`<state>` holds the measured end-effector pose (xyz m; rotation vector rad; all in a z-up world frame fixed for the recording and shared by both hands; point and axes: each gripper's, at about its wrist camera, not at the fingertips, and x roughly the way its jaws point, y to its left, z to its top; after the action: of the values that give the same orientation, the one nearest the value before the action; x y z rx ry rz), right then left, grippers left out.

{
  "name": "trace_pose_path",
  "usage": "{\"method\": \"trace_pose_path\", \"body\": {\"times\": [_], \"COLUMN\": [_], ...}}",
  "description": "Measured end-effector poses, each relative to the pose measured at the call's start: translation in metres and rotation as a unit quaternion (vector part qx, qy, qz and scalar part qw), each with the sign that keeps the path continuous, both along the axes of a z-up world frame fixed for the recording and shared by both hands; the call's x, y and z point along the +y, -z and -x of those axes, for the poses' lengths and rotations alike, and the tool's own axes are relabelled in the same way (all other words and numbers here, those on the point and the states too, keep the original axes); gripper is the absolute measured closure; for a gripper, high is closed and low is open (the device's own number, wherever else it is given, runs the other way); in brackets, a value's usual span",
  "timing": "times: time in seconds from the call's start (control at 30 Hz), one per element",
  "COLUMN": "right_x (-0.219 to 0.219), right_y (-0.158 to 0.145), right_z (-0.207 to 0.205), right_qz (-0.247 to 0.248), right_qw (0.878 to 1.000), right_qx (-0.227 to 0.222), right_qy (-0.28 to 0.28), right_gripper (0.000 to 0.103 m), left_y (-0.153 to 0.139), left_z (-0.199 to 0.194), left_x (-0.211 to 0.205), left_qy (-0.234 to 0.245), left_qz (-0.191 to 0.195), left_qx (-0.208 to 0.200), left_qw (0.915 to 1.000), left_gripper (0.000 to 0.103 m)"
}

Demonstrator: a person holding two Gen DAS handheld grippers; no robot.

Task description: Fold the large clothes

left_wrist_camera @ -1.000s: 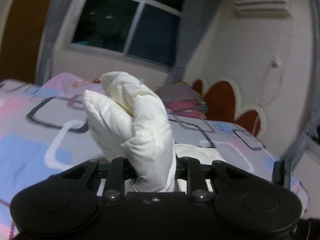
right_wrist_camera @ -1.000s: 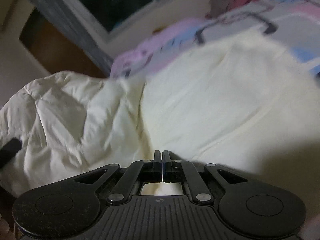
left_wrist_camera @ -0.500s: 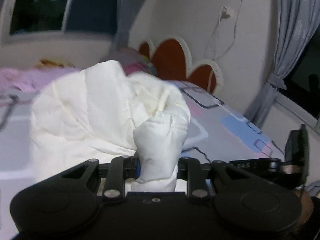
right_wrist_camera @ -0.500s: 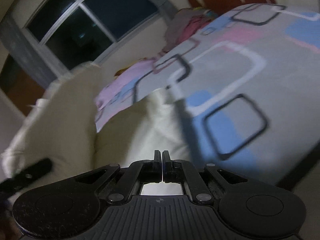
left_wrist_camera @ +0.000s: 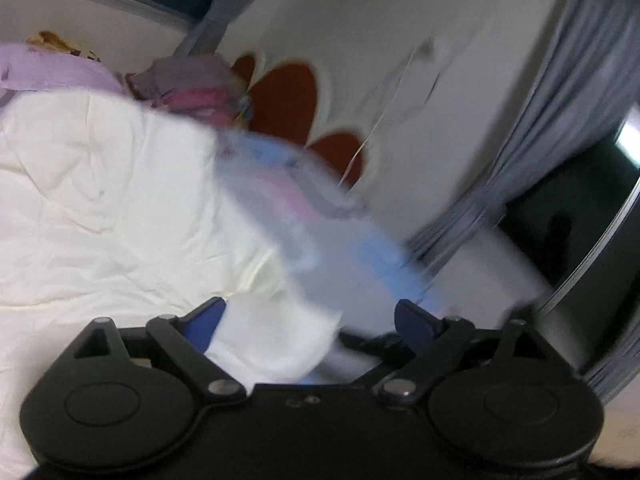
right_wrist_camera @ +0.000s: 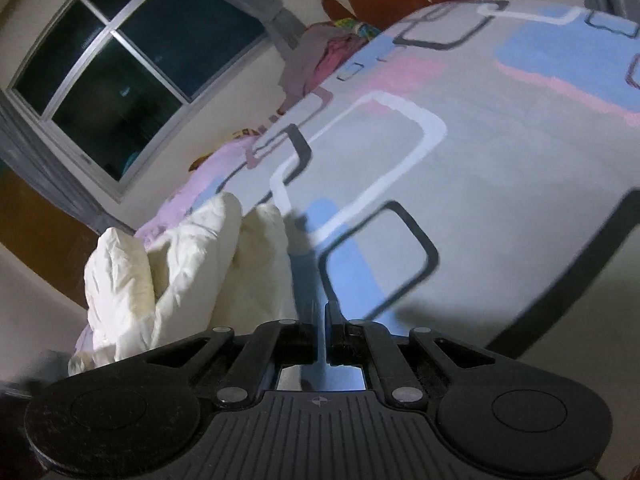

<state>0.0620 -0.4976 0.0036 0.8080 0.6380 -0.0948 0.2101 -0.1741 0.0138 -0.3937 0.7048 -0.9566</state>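
A large cream-white garment (left_wrist_camera: pixel 100 208) lies spread and wrinkled on the bed, filling the left of the left wrist view. My left gripper (left_wrist_camera: pixel 308 316) is open, its blue-tipped fingers (left_wrist_camera: pixel 204 320) wide apart just above a fold of the cloth, holding nothing. In the right wrist view the same garment (right_wrist_camera: pixel 180 272) is bunched at the lower left. My right gripper (right_wrist_camera: pixel 322 316) is shut with a hairline gap and empty, over the bedsheet (right_wrist_camera: pixel 460 160) to the right of the garment.
The bed has a grey sheet with blue, pink and black rectangles. A pile of pink and grey clothes (right_wrist_camera: pixel 320 56) sits at the head, by a red and white headboard (left_wrist_camera: pixel 288 96). Grey curtains (left_wrist_camera: pixel 560 120) and a dark window (right_wrist_camera: pixel 112 80) stand behind.
My left gripper has opened and let go of the white cloth, which now lies on the bed. My right gripper has swung right, away from the garment, staying shut.
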Motion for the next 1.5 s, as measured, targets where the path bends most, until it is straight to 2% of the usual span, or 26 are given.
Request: {"method": "trace_pose_path", "body": {"times": [0.07,0.13,0.2,0.27,0.33,0.37,0.47,0.5,0.53,0.6,0.67,0.7,0.73,0.83,0.93,1.03,1.1,1.2,1.23,1.27,1.3,1.33,1.4,1.5], "right_x": [0.004,0.012,0.023,0.037,0.052,0.058,0.082,0.093,0.104,0.122,0.13,0.131,0.129,0.121,0.111,0.106,0.104,0.094,0.09,0.085,0.083,0.082,0.084,0.094], "right_y": [-0.009,-0.02,-0.032,-0.041,-0.053,-0.06,-0.079,-0.083,-0.084,-0.08,-0.065,-0.056,-0.044,-0.016,0.015,0.034,0.037,0.019,0.009,-0.005,-0.016,-0.029,-0.044,-0.053], "right_z": [-0.007,-0.017,-0.027,-0.043,-0.056,-0.057,-0.065,-0.067,-0.073,-0.084,-0.093,-0.096,-0.096,-0.088,-0.08,-0.083,-0.089,-0.089,-0.087,-0.084,-0.086,-0.091,-0.106,-0.145], "right_qz": [0.002,0.009,0.014,0.03,0.059,0.068,0.09,0.103,0.116,0.132,0.137,0.134,0.133,0.142,0.119,0.101,0.087,0.077,0.073,0.075,0.083,0.093,0.096,0.117], "right_qw": [1.0,0.999,0.998,0.996,0.994,0.991,0.981,0.977,0.973,0.968,0.967,0.968,0.97,0.974,0.979,0.982,0.983,0.985,0.987,0.987,0.986,0.985,0.981,0.974], "right_qx": [-0.012,-0.028,-0.042,-0.053,-0.072,-0.092,-0.118,-0.119,-0.112,-0.095,-0.061,-0.04,-0.023,0.01,0.038,0.044,0.05,0.04,0.024,0.006,-0.013,-0.035,-0.053,-0.059], "right_qy": [-0.008,-0.022,-0.039,-0.061,-0.064,-0.074,-0.126,-0.147,-0.166,-0.192,-0.205,-0.208,-0.201,-0.176,-0.162,-0.154,-0.151,-0.147,-0.143,-0.142,-0.141,-0.143,-0.157,-0.186], "right_gripper": [0.1,0.1,0.099,0.094,0.023,0.021,0.022,0.03,0.034,0.036,0.056,0.072,0.077,0.077,0.077,0.077,0.077,0.076,0.072,0.063,0.041,0.035,0.035,0.035], "left_y": [-0.016,-0.024,-0.022,-0.014,-0.003,0.001,0.011,0.014,0.017,0.022,0.028,0.029,0.03,0.035,0.044,0.054,0.06,0.05,0.042,0.035,0.026,0.018,0.007,0.004], "left_z": [-0.002,-0.006,-0.013,-0.024,-0.036,-0.042,-0.052,-0.053,-0.056,-0.06,-0.058,-0.059,-0.06,-0.059,-0.06,-0.058,-0.061,-0.066,-0.066,-0.065,-0.065,-0.067,-0.079,-0.109], "left_x": [0.034,0.065,0.091,0.105,0.115,0.119,0.124,0.121,0.119,0.112,0.106,0.104,0.098,0.082,0.06,0.037,0.032,0.037,0.044,0.053,0.062,0.069,0.081,0.09], "left_qy": [-0.013,-0.048,-0.092,-0.134,-0.168,-0.174,-0.178,-0.175,-0.168,-0.16,-0.15,-0.143,-0.138,-0.115,-0.085,-0.068,-0.069,-0.057,-0.058,-0.063,-0.075,-0.087,-0.118,-0.151], "left_qz": [0.049,0.053,0.017,-0.048,-0.087,-0.089,-0.088,-0.088,-0.091,-0.097,-0.097,-0.097,-0.1,-0.106,-0.131,-0.183,-0.192,-0.191,-0.179,-0.162,-0.148,-0.142,-0.141,-0.14], "left_qx": [0.0,-0.009,-0.028,-0.029,-0.023,-0.015,0.006,0.009,0.011,0.01,0.019,0.018,0.014,0.006,0.002,-0.019,-0.014,-0.003,-0.002,-0.005,-0.016,-0.029,-0.052,-0.047], "left_qw": [0.9987,0.9974,0.9952,0.9894,0.9817,0.9806,0.9801,0.9806,0.9815,0.9823,0.9838,0.9847,0.9852,0.9877,0.9878,0.9806,0.9788,0.9799,0.982,0.9848,0.986,0.9856,0.9816,0.9774], "left_gripper": [0.014,0.016,0.022,0.034,0.036,0.036,0.036,0.036,0.036,0.037,0.044,0.044,0.044,0.044,0.044,0.044,0.044,0.044,0.044,0.044,0.044,0.044,0.044,0.044]}}
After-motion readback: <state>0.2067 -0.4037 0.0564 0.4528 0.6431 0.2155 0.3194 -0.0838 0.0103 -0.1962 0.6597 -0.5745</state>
